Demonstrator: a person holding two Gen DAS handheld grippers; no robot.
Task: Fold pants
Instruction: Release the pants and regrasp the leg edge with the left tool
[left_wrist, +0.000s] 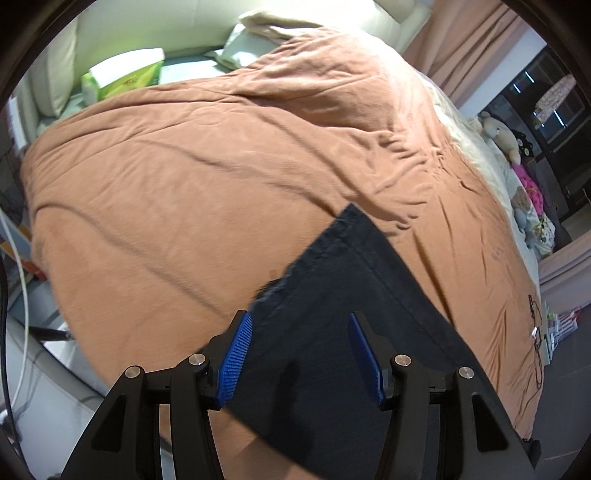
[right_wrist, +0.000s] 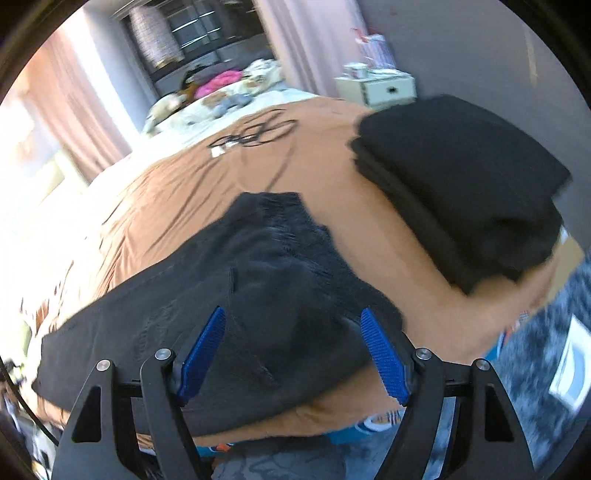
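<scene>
Dark pants (left_wrist: 343, 332) stretch lengthwise from left gripper (left_wrist: 301, 354) to right gripper (right_wrist: 295, 354), under both pairs of wide, empty fingers

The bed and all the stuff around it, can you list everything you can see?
pants: one, dark, spread on the blanket near both tools
folded clothes: one stack, black, on the bed's right side
blanket: one, orange-brown, covering the bed
pillows: a few, pale, at the bed's head
box: one, green and white, near the pillows
stuffed toys: several, mixed colours, along the bed's far edge
nightstand: one, white, beside the bed
curtains: pink, by the window
left tool: blue pads, open, over the pants
right tool: blue pads, open, over the pants
</scene>
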